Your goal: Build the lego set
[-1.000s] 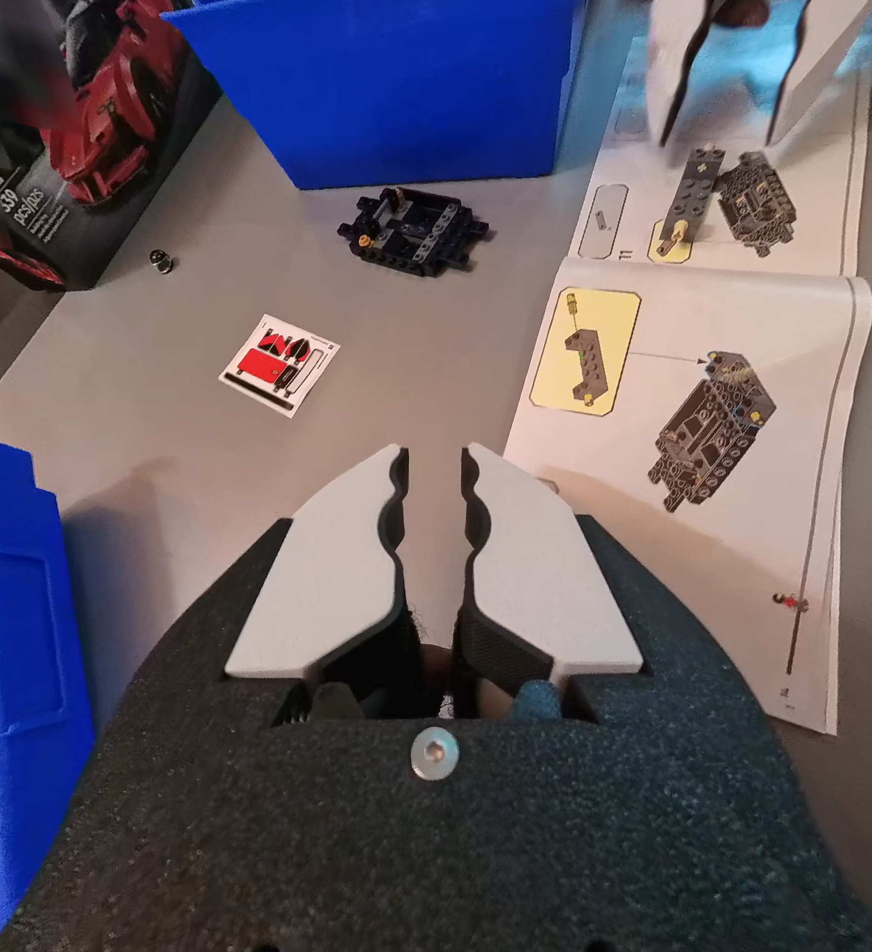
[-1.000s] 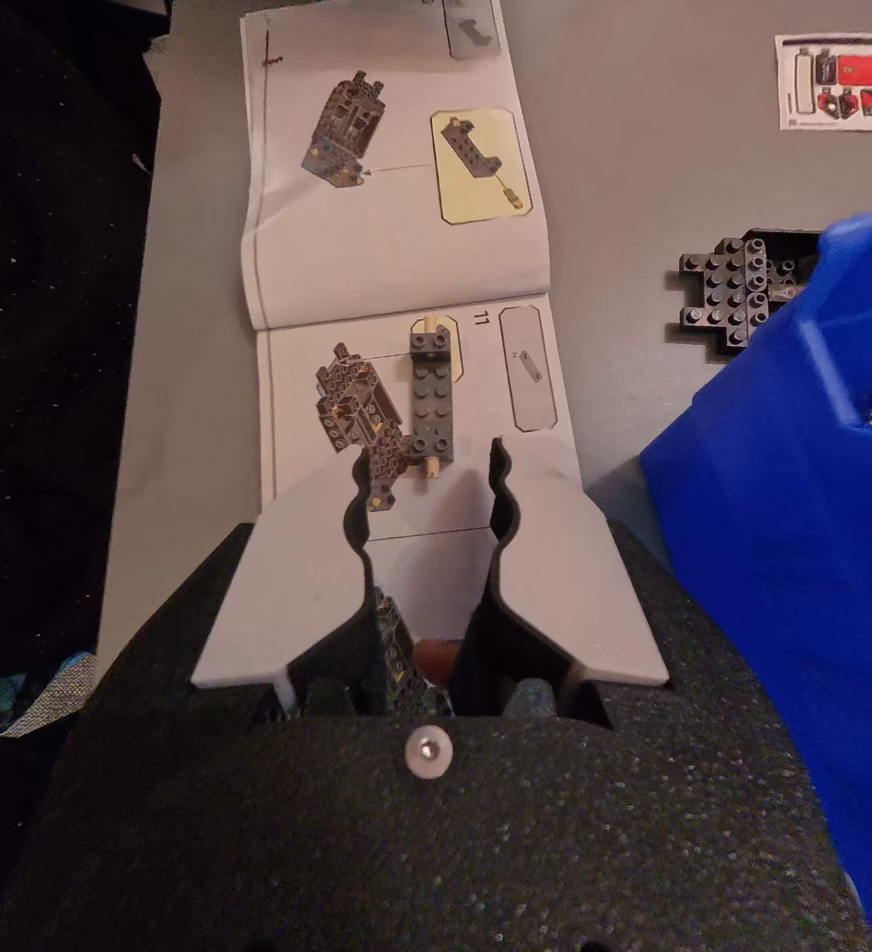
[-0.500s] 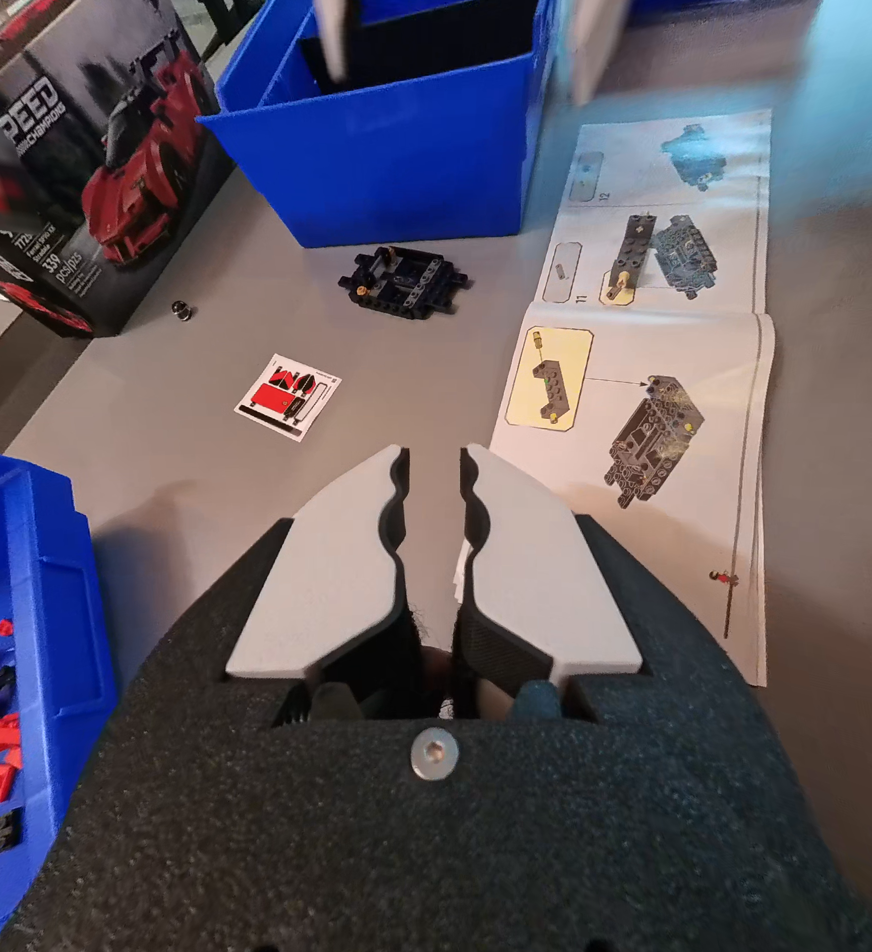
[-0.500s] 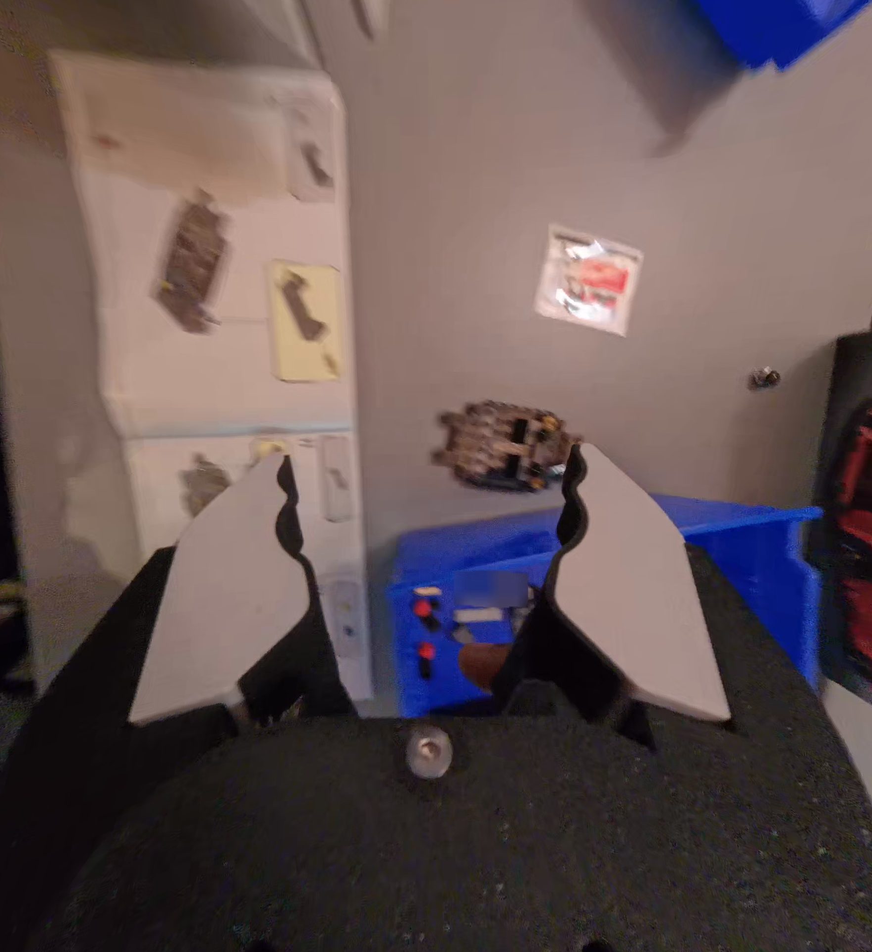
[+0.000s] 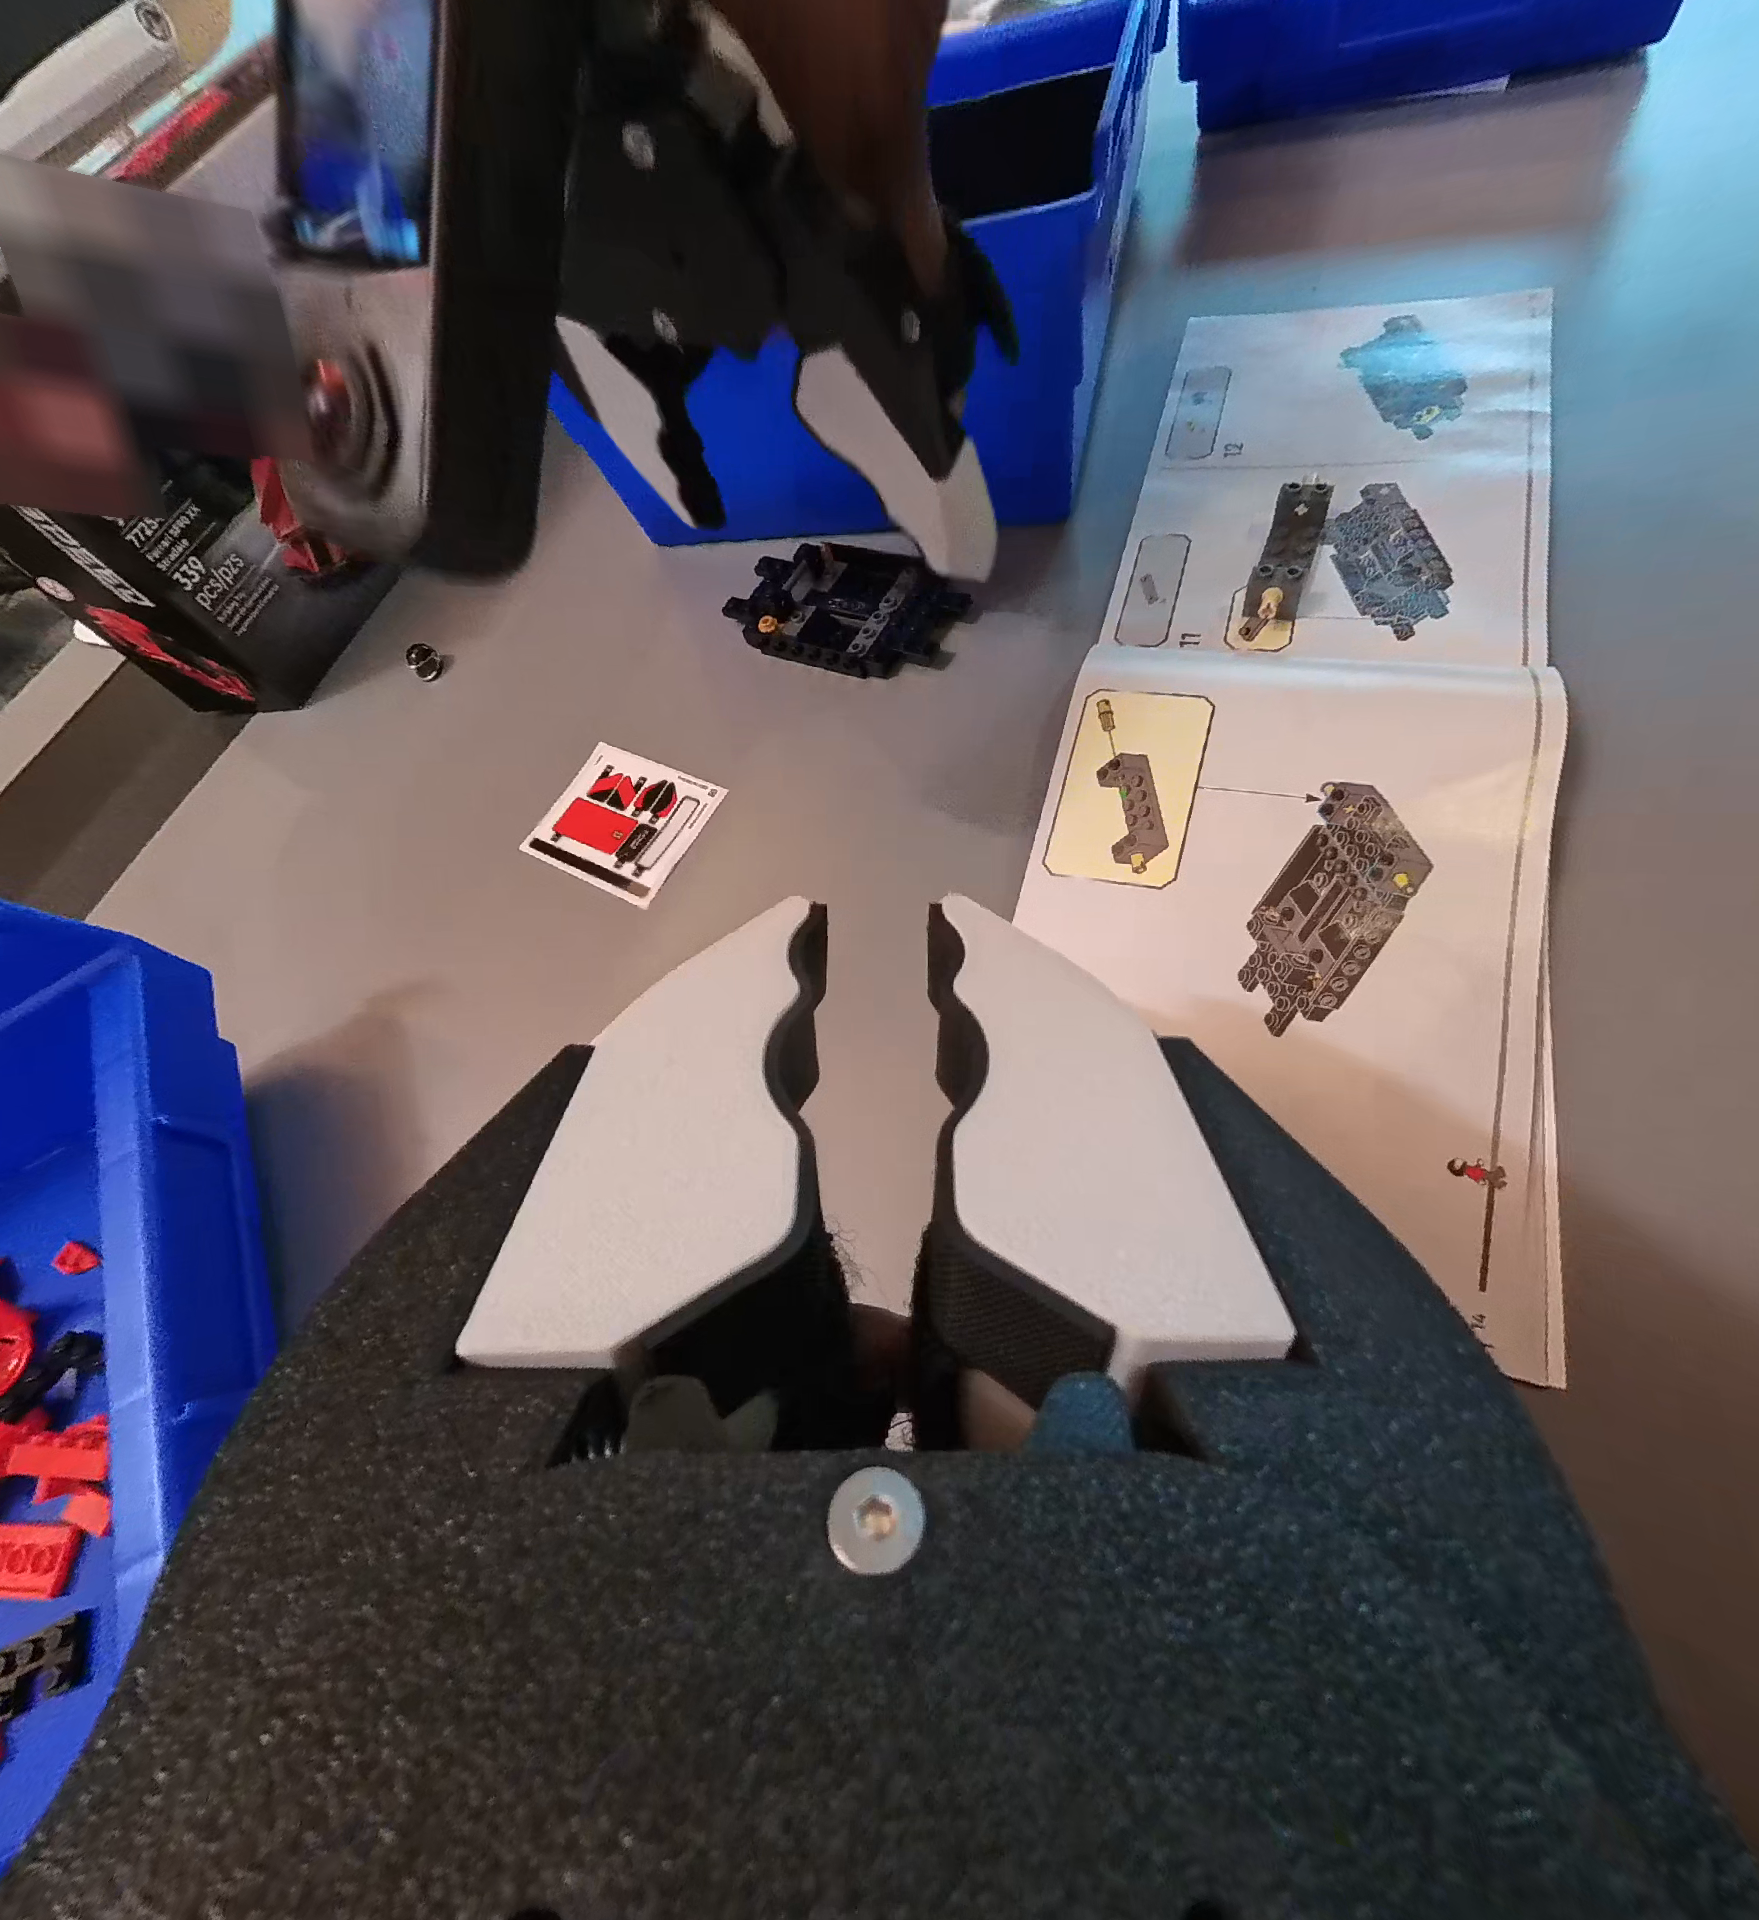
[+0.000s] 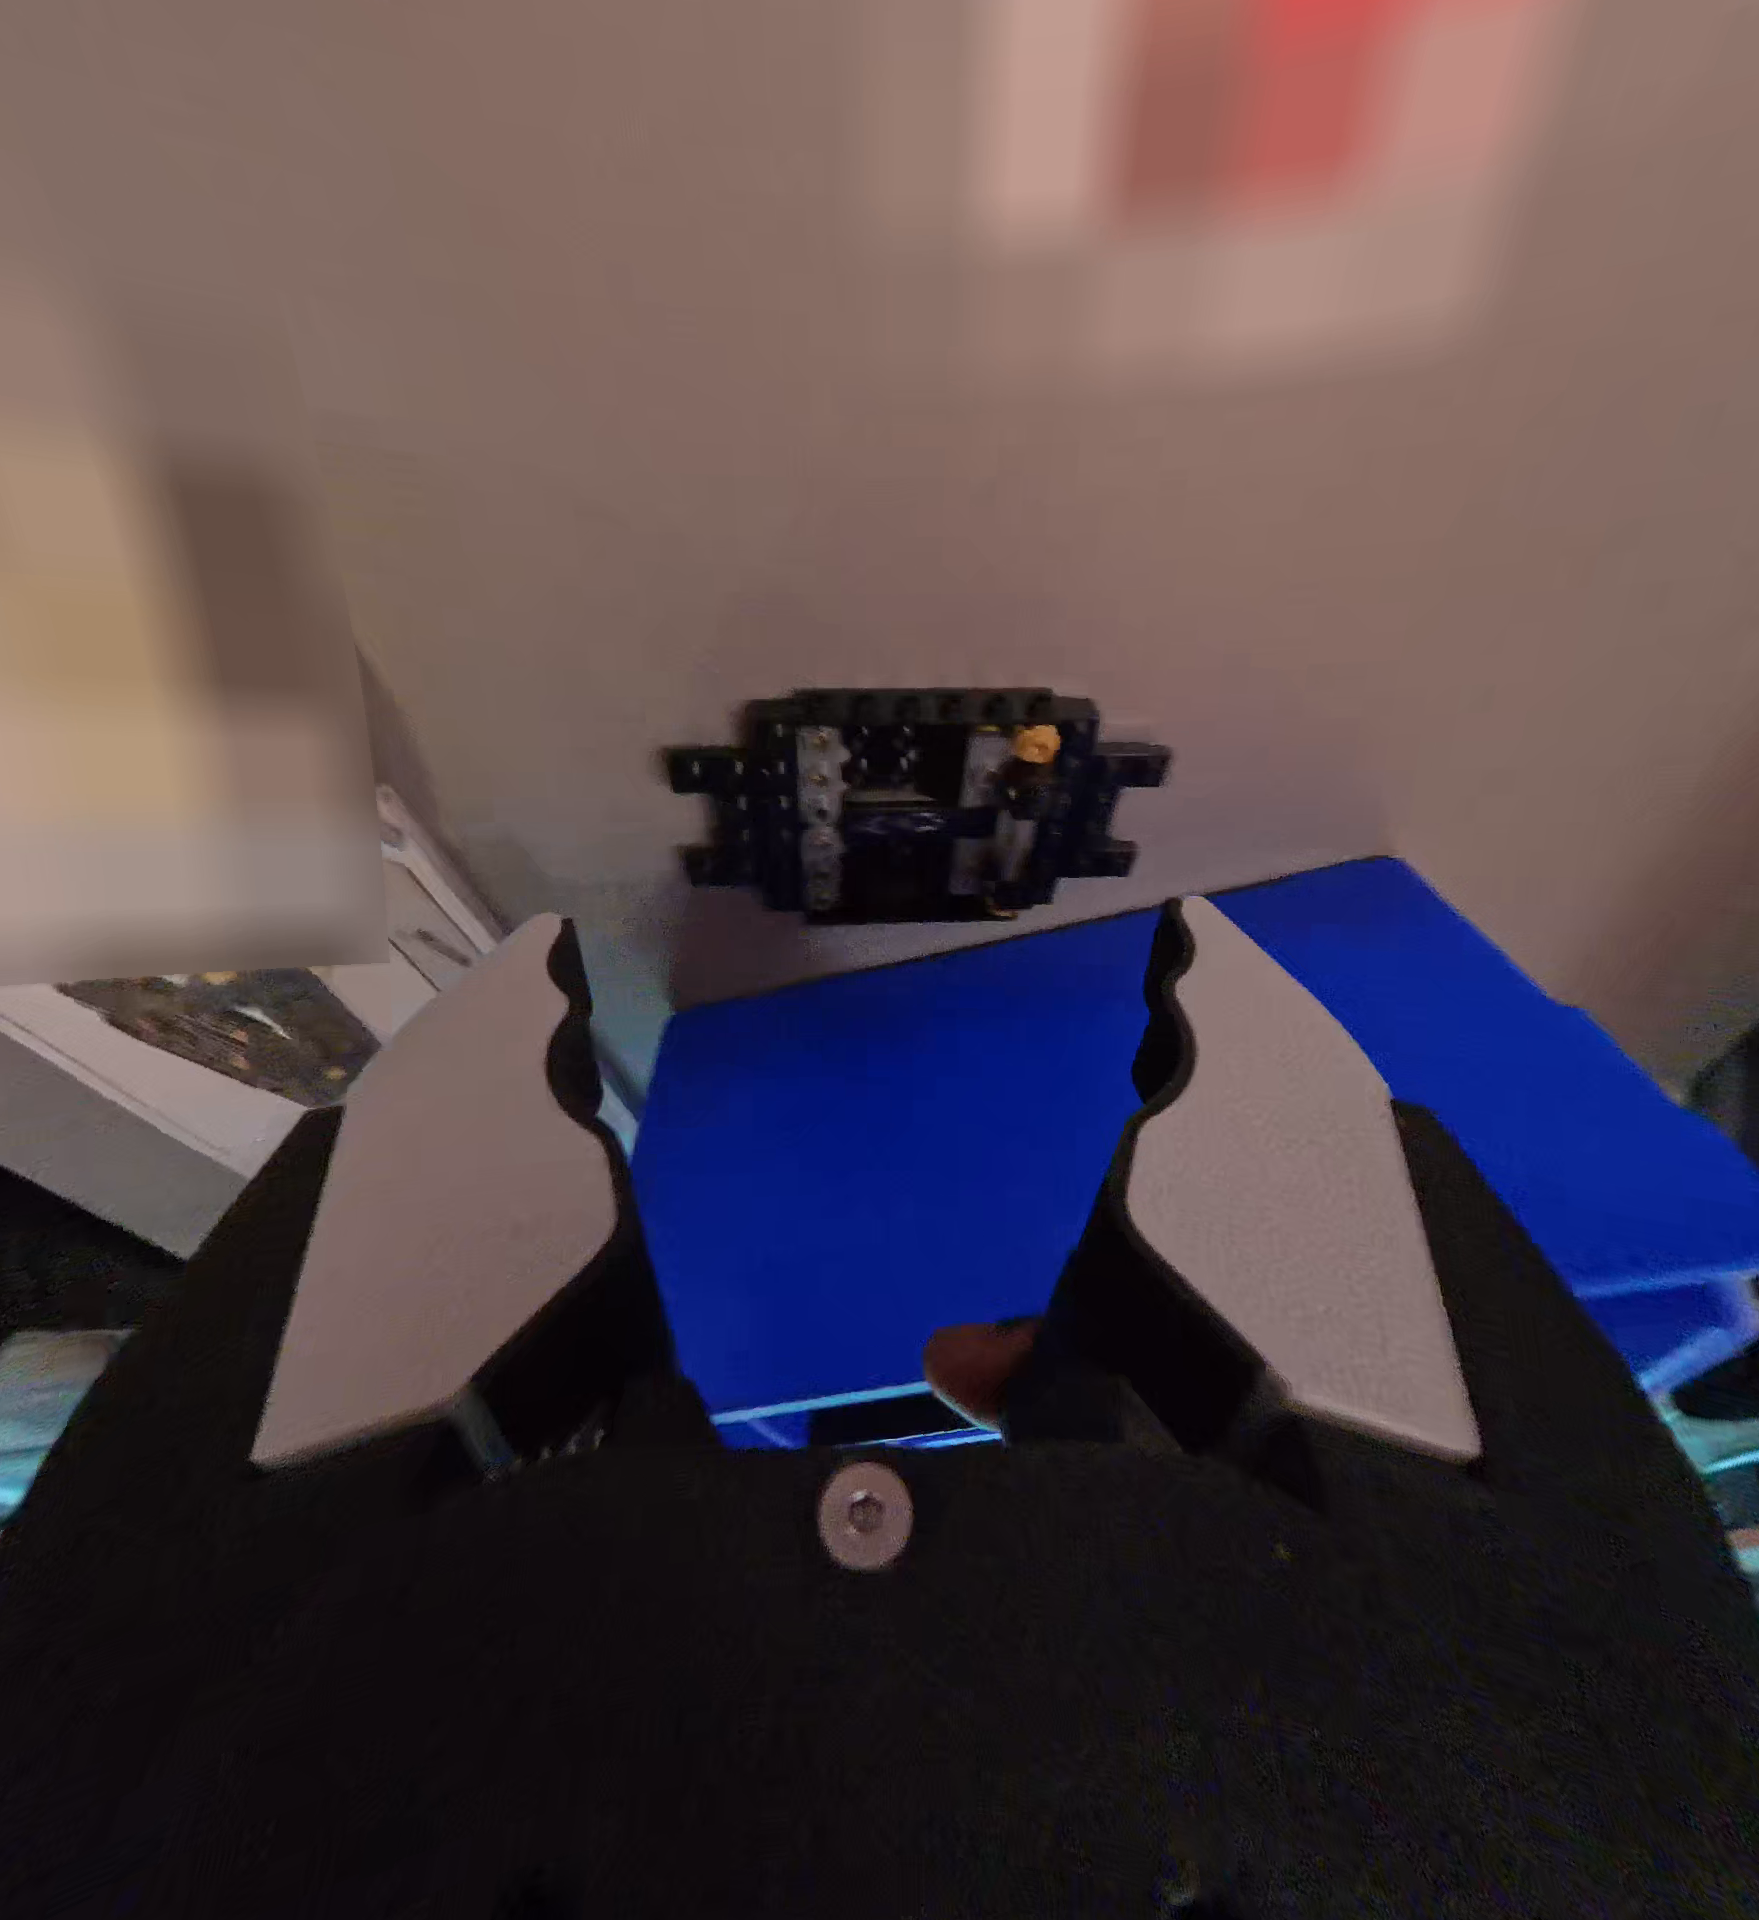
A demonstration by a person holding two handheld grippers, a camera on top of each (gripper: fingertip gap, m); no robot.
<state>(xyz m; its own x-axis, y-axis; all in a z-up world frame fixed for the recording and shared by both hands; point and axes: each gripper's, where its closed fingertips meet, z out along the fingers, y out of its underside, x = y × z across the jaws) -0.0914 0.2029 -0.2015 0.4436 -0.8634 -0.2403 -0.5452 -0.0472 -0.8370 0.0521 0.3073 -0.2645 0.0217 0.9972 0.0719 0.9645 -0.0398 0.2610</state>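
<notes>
Right claw (image 6: 859,935) gapes wide and holds nothing, fingers spread over the near wall of a blue bin (image 6: 916,1122). Dark chassis (image 6: 911,805) lies on the grey counter (image 6: 958,468) just past the bin's edge, dead ahead of the gap, long axis running across the view, left to right. In the left wrist view the same claw (image 5: 813,488) hangs tilted over the chassis (image 5: 849,613), one fingertip (image 5: 953,530) at or just above its far right corner; contact cannot be told through the blur. Left claw (image 5: 875,920) sits low over the near counter, jaws narrowly parted, empty, well apart from the chassis. Right claw is plainly the nearer one. Judgement: next move is a grasp of the chassis by the right claw, and the spread looks ample if the fingers close across the short axis. Room: bin wall crowds the far side of the chassis; bare counter to the near side and left. Open manual (image 5: 1322,883) lies to the right, with a grey plate and tan pin (image 5: 1285,561) resting on its far page. Sticker sheet (image 5: 623,823) nearer, a small metal piece (image 5: 425,659) and the set box (image 5: 179,613) off left. A second bin (image 5: 75,1195) of red and black parts sits at near left.
</notes>
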